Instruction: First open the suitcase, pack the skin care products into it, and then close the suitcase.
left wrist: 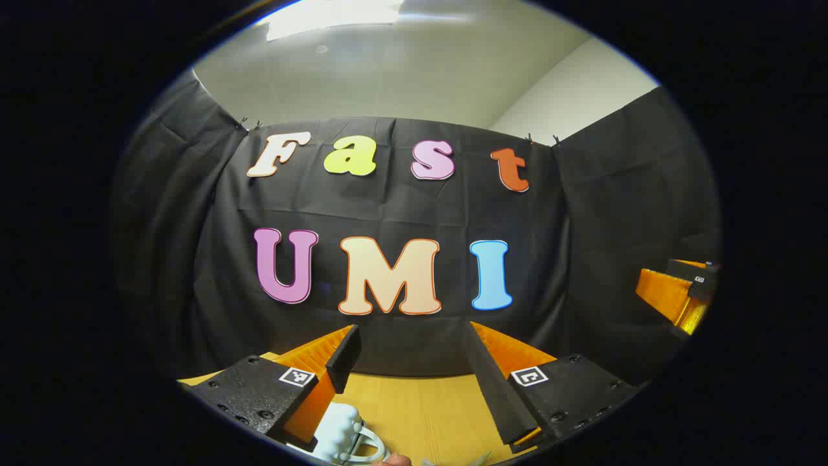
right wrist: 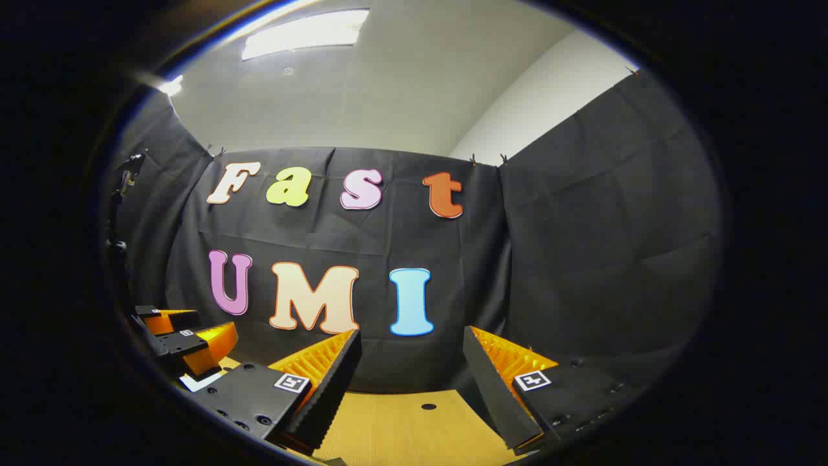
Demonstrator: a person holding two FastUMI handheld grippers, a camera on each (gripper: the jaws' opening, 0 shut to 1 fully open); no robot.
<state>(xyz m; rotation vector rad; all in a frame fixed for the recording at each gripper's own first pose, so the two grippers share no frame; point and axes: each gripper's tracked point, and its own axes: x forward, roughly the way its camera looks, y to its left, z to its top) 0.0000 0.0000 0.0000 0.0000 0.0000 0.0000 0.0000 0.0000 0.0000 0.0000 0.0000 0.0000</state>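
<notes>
Two grippers counted, each raised and facing the black cloth wall [left wrist: 401, 213]. In the left gripper view, left gripper [left wrist: 414, 353] at bottom centre, its two fingers spread wide apart with nothing between them, jaws released; below, a strip of one wooden table [left wrist: 420, 414]. At the lower left of that view, just beside the left finger, one pale blue-white bumpy-topped container [left wrist: 341, 430], apparently a skin care product, with a light ring-shaped piece [left wrist: 370, 446] at its base; too cropped to tell more. At the far right edge of the same view, the other gripper [left wrist: 679, 291], small and distant. In the right gripper view, right gripper [right wrist: 411, 353] at bottom centre, two fingers likewise parted and empty, jaws released, over the same table with one small dark hole [right wrist: 428, 406] in its top. At lower left of that view, the left gripper again, with one white scrap [right wrist: 197, 382] under it. No suitcase identifiable anywhere. One ceiling light panel [right wrist: 301, 32] at upper left.
</notes>
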